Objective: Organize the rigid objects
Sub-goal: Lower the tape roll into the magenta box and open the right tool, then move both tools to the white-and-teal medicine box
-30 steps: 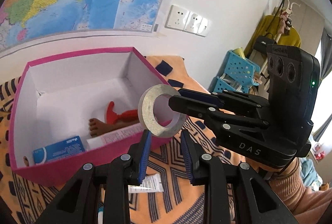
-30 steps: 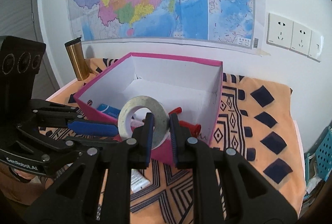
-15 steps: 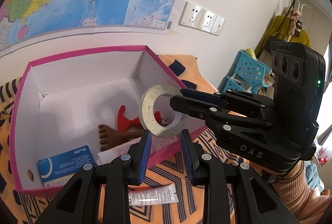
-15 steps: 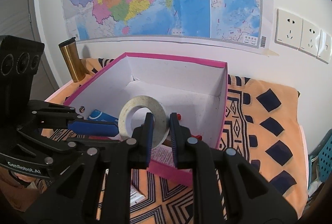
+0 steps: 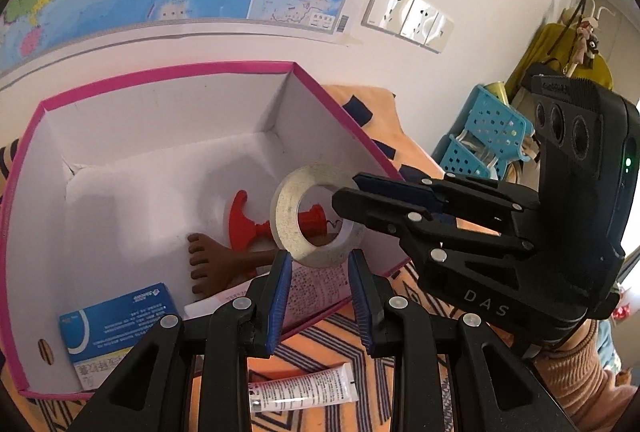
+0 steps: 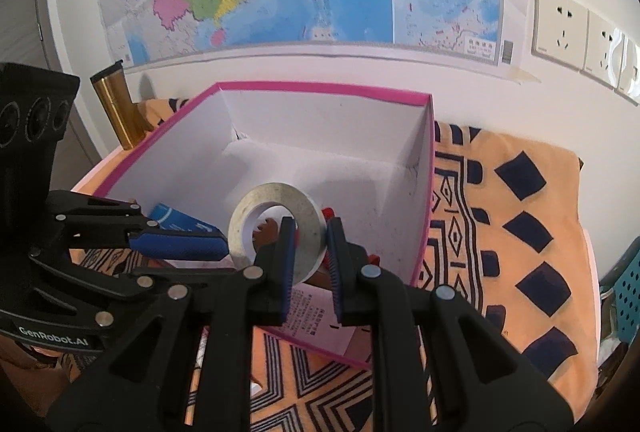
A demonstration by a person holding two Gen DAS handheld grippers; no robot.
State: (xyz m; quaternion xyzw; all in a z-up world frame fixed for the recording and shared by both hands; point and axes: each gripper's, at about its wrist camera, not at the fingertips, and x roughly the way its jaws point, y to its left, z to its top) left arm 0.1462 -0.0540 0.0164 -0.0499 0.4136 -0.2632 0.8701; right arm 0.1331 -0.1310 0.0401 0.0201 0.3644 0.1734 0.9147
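Observation:
A grey-white tape roll (image 5: 286,220) hangs upright over the near right part of the pink box (image 5: 168,72). My right gripper (image 6: 310,244) is shut on it, its blue pads pinching the roll's right side (image 6: 316,228). In the left wrist view the right gripper (image 5: 346,192) reaches in from the right. My left gripper (image 5: 318,272) sits just below the roll's lower edge, its pads apart with nothing between them. Inside the box lie a red tool (image 5: 244,220), a brown foot-shaped scratcher (image 5: 216,260), a blue carton (image 5: 120,320) and a printed white pack (image 5: 312,288).
A small white tube (image 5: 304,390) lies on the orange patterned cloth (image 6: 500,232) in front of the box. A gold tumbler (image 6: 116,108) stands at the back left by the wall. Blue plastic baskets (image 5: 484,144) stand off the table's right end.
Both grippers have moved forward and down together. The tape roll went from in front of the box's near wall to over its inside. Neither grip has changed.

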